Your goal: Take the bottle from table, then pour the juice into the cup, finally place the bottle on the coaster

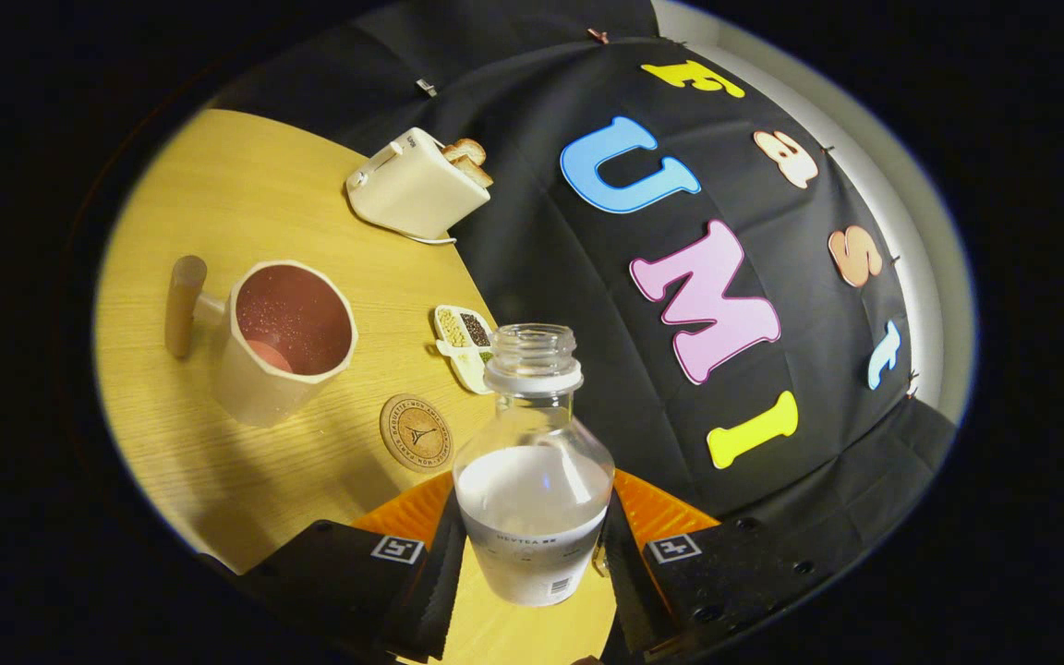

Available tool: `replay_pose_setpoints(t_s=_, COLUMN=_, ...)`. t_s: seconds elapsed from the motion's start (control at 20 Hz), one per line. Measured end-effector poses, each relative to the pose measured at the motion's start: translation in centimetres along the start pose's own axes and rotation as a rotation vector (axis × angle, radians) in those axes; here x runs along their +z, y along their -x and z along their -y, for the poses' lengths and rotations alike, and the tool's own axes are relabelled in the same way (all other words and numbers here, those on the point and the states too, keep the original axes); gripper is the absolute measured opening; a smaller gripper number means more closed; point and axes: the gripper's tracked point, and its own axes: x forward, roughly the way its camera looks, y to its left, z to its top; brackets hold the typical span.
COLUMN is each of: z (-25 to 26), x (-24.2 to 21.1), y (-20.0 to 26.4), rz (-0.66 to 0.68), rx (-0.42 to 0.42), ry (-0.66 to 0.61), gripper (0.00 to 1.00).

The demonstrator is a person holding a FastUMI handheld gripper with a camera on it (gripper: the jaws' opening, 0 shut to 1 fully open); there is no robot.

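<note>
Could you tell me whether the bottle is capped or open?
Open: the bottle, gripped between the tool's fingers, shows a bare threaded neck with no cap.

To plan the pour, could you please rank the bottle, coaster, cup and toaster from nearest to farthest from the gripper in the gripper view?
1. Bottle: clamped between the gripper fingers.
2. Coaster: just ahead, on the cup's side.
3. Cup: beyond the coaster.
4. Toaster: farthest, by the booth wall.

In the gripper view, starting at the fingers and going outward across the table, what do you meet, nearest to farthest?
Bottle, uncapped, clamped between the fingers of the hand-held gripper → round cork coaster just ahead of them → cup with the wooden handle → toaster with bread in it, at the table's far edge.
</note>
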Motion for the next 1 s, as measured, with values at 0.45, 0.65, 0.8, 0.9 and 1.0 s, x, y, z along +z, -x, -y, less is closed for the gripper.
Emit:
replay_pose_setpoints(t_s=0.45, z=-2.1, x=3.6, y=-0.9, rz=0.094, rx=0.021, ry=0.287, gripper=0.72)
replay_pose_setpoints(t_s=0.65, z=-3.4, x=4.6, y=-1.1, rz=0.155, rx=0.044, ry=0.411, gripper=0.72)
replay_pose_setpoints(t_s=0.8, z=-4.2, x=5.1, y=-1.2, rz=0.178, rx=0.054, ry=0.480, gripper=0.72)
replay_pose_setpoints(t_s=0.9, z=-4.5, x=5.2, y=-1.5, rz=0.190, rx=0.062, ry=0.516, gripper=0.72)
replay_pose_setpoints(t_s=1.0, z=-4.7, x=5.2, y=-2.1, rz=0.204, rx=0.070, ry=0.560, gripper=0.72)
